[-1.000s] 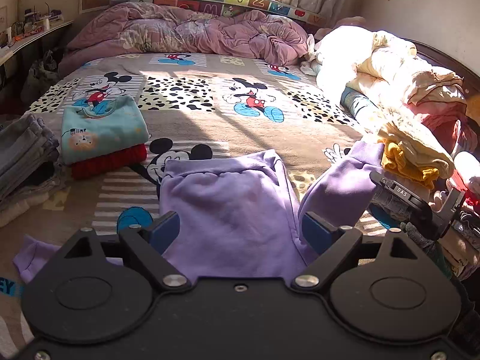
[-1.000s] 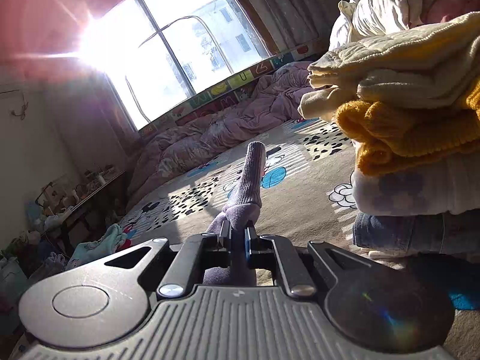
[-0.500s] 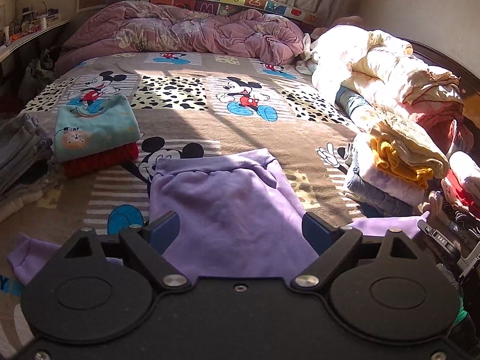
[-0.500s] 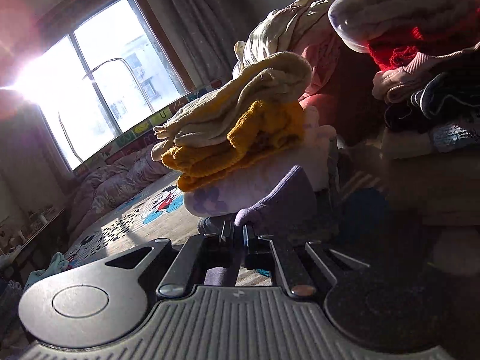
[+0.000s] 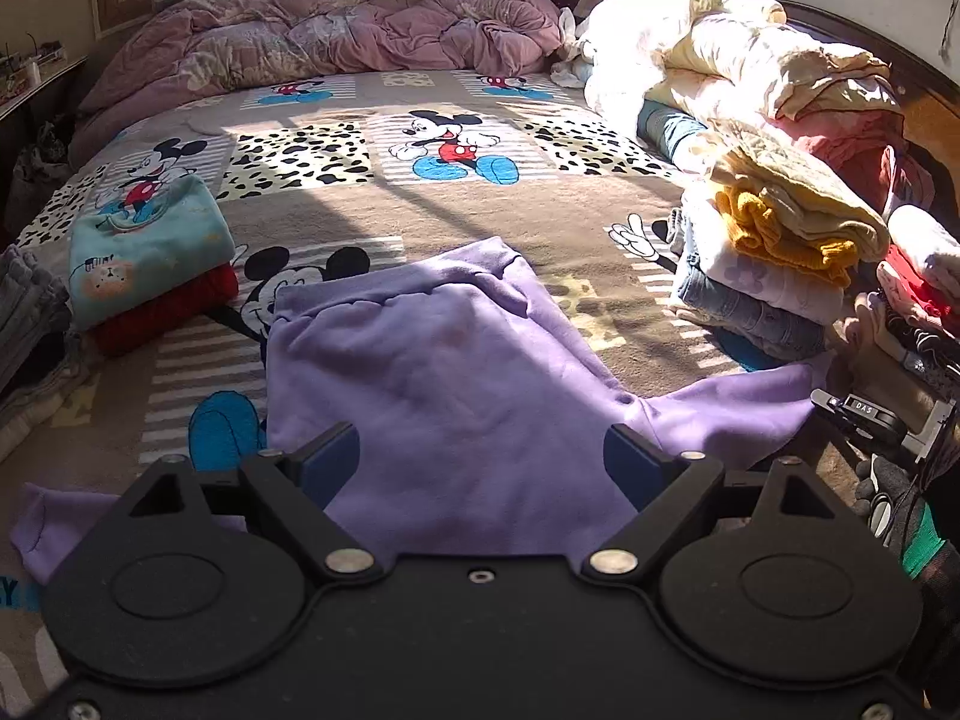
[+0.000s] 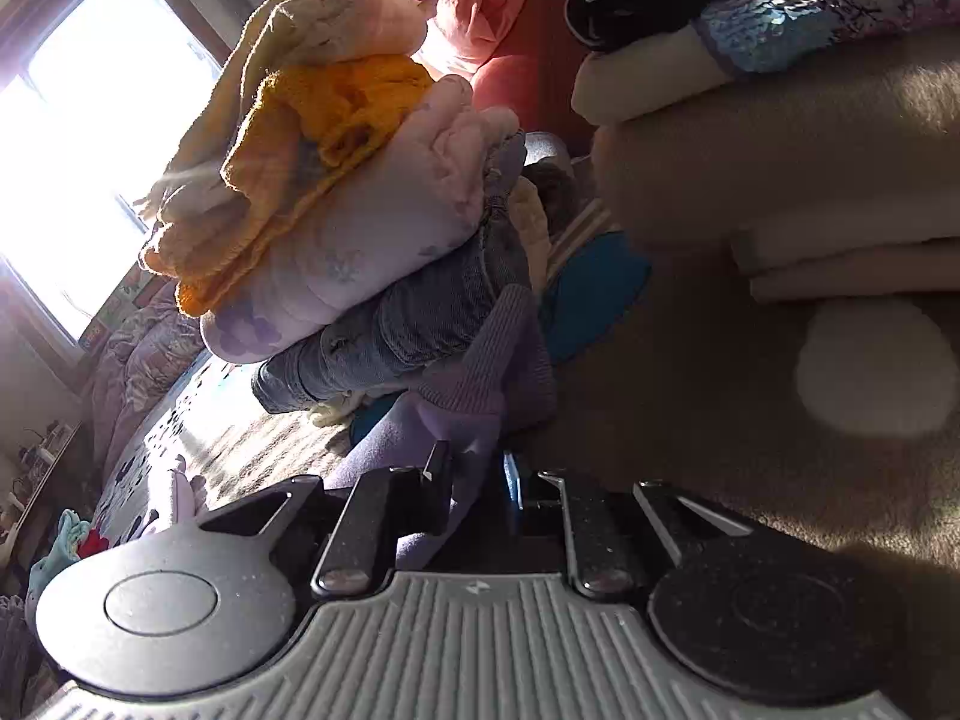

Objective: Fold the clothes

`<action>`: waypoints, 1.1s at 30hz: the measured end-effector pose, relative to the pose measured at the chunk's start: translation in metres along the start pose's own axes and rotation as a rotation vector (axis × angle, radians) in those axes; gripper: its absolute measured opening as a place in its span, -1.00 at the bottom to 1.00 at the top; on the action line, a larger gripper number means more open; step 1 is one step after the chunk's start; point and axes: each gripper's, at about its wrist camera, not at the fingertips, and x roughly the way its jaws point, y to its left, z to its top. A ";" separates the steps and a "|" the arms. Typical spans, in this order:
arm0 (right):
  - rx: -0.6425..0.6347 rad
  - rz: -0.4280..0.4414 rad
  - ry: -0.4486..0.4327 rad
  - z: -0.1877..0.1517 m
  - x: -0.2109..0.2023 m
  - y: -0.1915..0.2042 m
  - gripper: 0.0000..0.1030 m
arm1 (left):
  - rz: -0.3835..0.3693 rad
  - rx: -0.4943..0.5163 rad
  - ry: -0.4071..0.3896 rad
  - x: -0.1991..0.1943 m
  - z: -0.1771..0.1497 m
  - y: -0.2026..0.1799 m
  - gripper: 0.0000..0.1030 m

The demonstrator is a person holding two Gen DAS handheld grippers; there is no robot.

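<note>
Sunlight pours from the window (image 6: 90,138) far ahead of the right gripper, blowing that corner white (a reddish flare, perhaps, spreads beside it). Striped shadows cross the bed (image 5: 420,216). Both fisheye views bend at their edges.

The bed (image 5: 540,216) lies open mid-sheet, hemmed by the folded stack (image 5: 150,252) left and clothes pile (image 5: 774,252) right.

The purple sweatshirt (image 5: 444,396) runs under the left gripper (image 5: 480,456) — its near hem hidden, its left cuff cut off.
</note>
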 end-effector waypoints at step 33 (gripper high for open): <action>0.033 0.486 0.504 -0.170 -0.028 0.102 -0.05 | 0.046 -0.152 0.065 0.027 -0.163 0.038 0.46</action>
